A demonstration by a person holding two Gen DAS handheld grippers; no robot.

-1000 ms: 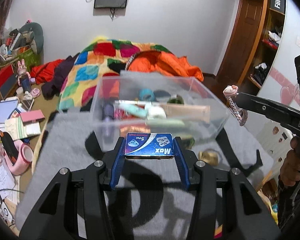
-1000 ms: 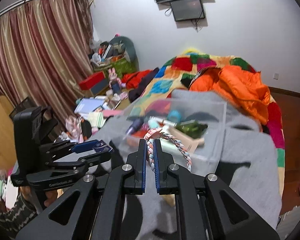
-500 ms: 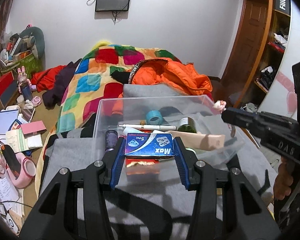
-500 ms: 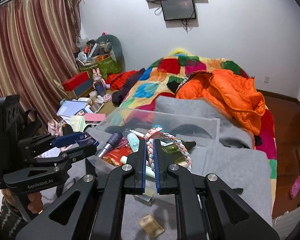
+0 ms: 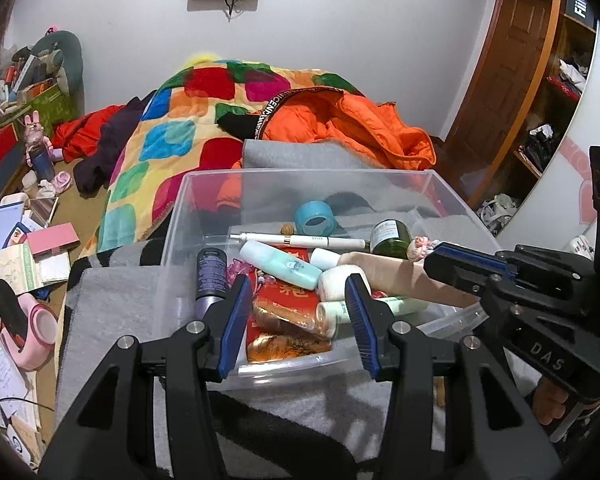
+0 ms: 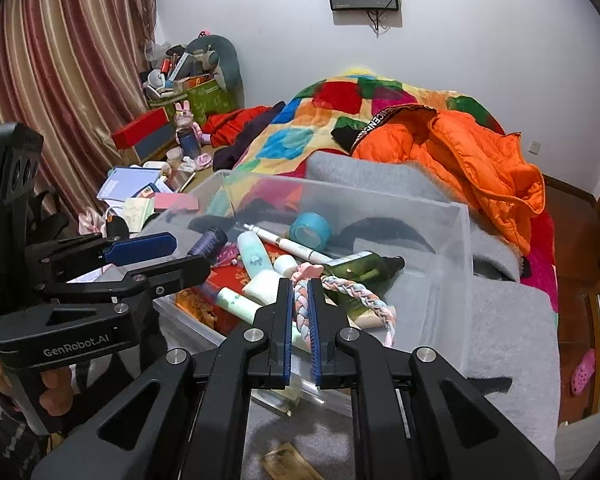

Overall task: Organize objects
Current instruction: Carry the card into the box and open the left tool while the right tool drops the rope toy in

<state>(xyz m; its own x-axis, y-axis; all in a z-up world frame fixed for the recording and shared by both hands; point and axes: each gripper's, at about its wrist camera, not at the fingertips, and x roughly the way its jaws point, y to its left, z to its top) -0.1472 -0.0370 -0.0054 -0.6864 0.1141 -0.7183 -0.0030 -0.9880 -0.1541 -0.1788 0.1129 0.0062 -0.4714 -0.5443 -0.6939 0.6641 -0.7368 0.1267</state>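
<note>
The left gripper (image 5: 298,312) hung over the near wall of a clear plastic bin (image 5: 204,184), its blue-padded fingers (image 5: 232,316) apart with nothing between them. The small blue box seen in its grip a moment before was gone from the jaws, and where it lay could not be told.

Just outside the left finger, inside the bin, a dark purple bottle (image 5: 211,276) lay on its side. Between and just beyond the two fingers lay red and gold foil packets (image 5: 288,320), with a pale turquoise bottle (image 5: 278,266) beyond them. Further off lay a long white pen-shaped tube (image 5: 300,240) and a blue roll of tape (image 5: 314,220). Just beyond the right finger lay a short white tube (image 5: 334,280) and a pale green tube (image 5: 396,306); past them were a beige tube (image 5: 396,272) and a dark green bottle (image 5: 392,236).

To the right, the right gripper (image 6: 301,312) was over the same bin, its fingers (image 6: 286,312) pinched closed on a braided pastel bracelet (image 6: 352,292). The braid rose between the pads and looped off to the right of the fingertips, hanging over the green bottle and beige tube. The bin stood on a grey blanket (image 6: 512,320), with an orange jacket (image 6: 480,168) beyond its far wall.
</note>
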